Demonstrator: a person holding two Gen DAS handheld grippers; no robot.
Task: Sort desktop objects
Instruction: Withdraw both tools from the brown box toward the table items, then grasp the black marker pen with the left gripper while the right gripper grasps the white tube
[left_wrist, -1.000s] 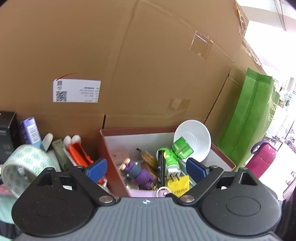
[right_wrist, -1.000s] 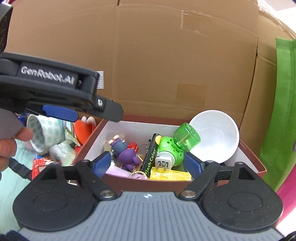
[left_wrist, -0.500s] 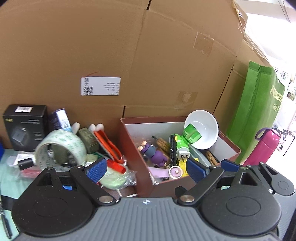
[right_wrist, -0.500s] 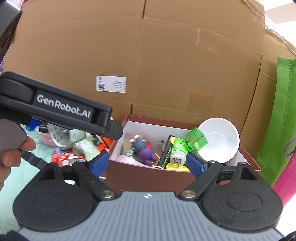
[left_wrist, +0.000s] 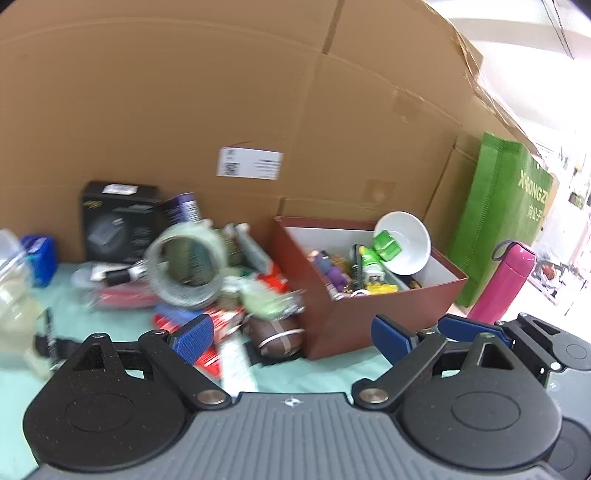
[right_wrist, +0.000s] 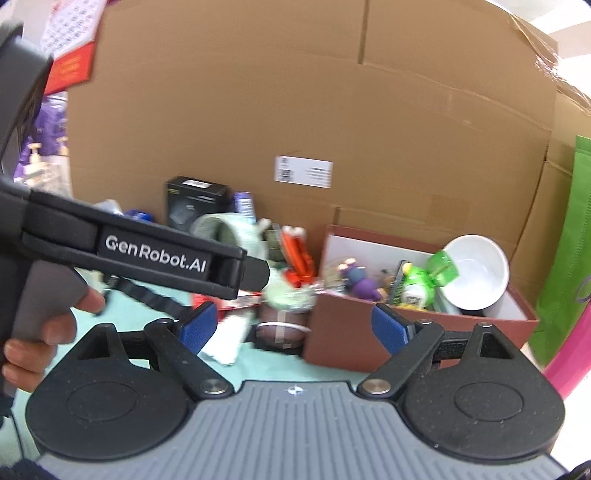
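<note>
Both grippers hang with their ribbed blue pads spread wide and holding nothing: the left gripper (left_wrist: 291, 334) faces a blurred heap of clutter on the pale green cloth (left_wrist: 110, 317), the right gripper (right_wrist: 291, 325) looks at the same heap beside it. The heap holds a translucent ring of printed packing tape (left_wrist: 186, 269), a matte black cardboard carton (left_wrist: 120, 219) and a small brown football-shaped toy (left_wrist: 279, 336). Just right of it stands the open maroon cardboard box with white lining (left_wrist: 354, 325), holding a glossy white ceramic bowl (left_wrist: 406, 240), a green plastic plug-in device (right_wrist: 421, 282) and a purple figurine (right_wrist: 360, 280) (the left tool's black body reads "GenRobot.AI"; the green fabric bag (left_wrist: 502, 206) shows "XIONGZ", partly cut off).
</note>
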